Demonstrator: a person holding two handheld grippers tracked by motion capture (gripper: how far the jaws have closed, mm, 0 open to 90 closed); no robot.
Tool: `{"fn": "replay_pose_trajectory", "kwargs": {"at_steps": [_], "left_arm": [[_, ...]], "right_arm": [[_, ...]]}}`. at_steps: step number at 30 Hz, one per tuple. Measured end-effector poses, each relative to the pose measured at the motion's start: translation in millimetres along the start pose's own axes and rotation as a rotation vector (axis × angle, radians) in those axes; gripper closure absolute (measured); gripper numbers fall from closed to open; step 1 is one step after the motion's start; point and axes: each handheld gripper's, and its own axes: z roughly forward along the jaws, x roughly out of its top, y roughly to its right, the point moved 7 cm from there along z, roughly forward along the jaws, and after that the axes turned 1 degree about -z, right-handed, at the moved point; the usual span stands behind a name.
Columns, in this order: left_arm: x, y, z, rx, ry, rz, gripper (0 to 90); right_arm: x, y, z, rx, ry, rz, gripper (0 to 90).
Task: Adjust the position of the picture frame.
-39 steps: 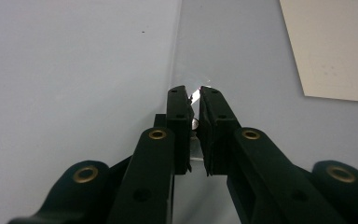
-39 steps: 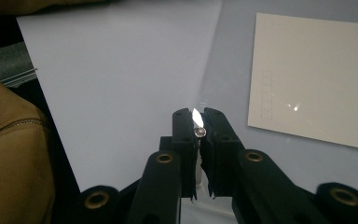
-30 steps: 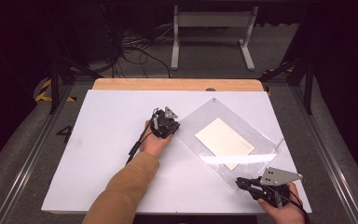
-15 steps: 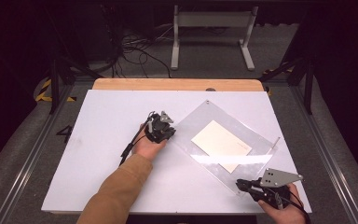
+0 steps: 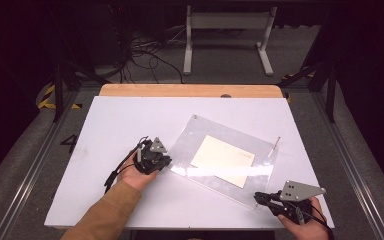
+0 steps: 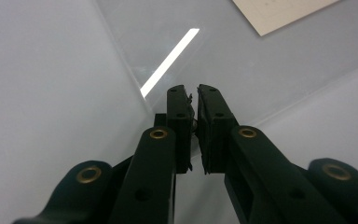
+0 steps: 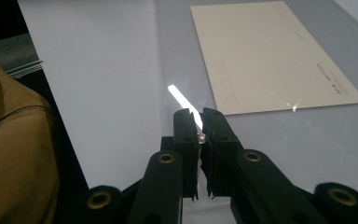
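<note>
A clear plastic sheet [image 5: 200,132] lies slantwise on the white table [image 5: 110,120], with a cream card [image 5: 222,160] at its middle. My left gripper [image 5: 167,163] is shut on the sheet's left corner; in the left gripper view its jaws [image 6: 192,91] pinch the sheet [image 6: 261,70] edge, with the card [image 6: 279,11] beyond. My right gripper [image 5: 257,198] is shut on the sheet's near corner. In the right gripper view its jaws [image 7: 199,114] close beside a small shiny stud, with the sheet [image 7: 307,140] and the card [image 7: 270,60] ahead.
A thin pin [image 5: 278,142] stands at the sheet's right corner. A wooden strip [image 5: 190,90] lines the table's far edge; a metal stand [image 5: 225,35] and cables [image 5: 140,50] sit on the floor beyond. A tan sleeve [image 7: 14,154] shows at the left of the right gripper view.
My left gripper has moved toward the near side of the table with the sheet's left corner, swinging the sheet and card around. The right gripper has stayed put.
</note>
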Motion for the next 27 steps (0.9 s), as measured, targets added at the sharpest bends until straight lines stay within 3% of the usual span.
{"fn": "replay_pose_trajectory", "kwargs": {"at_steps": [9, 19, 22, 27], "left_arm": [[-27.5, 26.0, -22.4, -0.03, -0.018, 0.041, 84.2], [-54.1, 58.0, -44.0, -0.086, -0.035, 0.058, 84.2], [-56.0, 62.7, -45.8, -0.078, -0.04, 0.077, 84.1], [-56.0, 62.3, -45.4, -0.09, -0.03, 0.069, 84.1]], "right_arm": [[-2.1, 3.8, -3.2, -0.013, -0.001, 0.01, 84.2], [-4.4, 5.4, -6.4, -0.026, 0.001, 0.021, 84.3], [-4.7, 6.1, -7.0, -0.03, 0.001, 0.024, 84.4], [-3.6, 5.9, -7.3, -0.037, -0.004, 0.019, 84.7]]}}
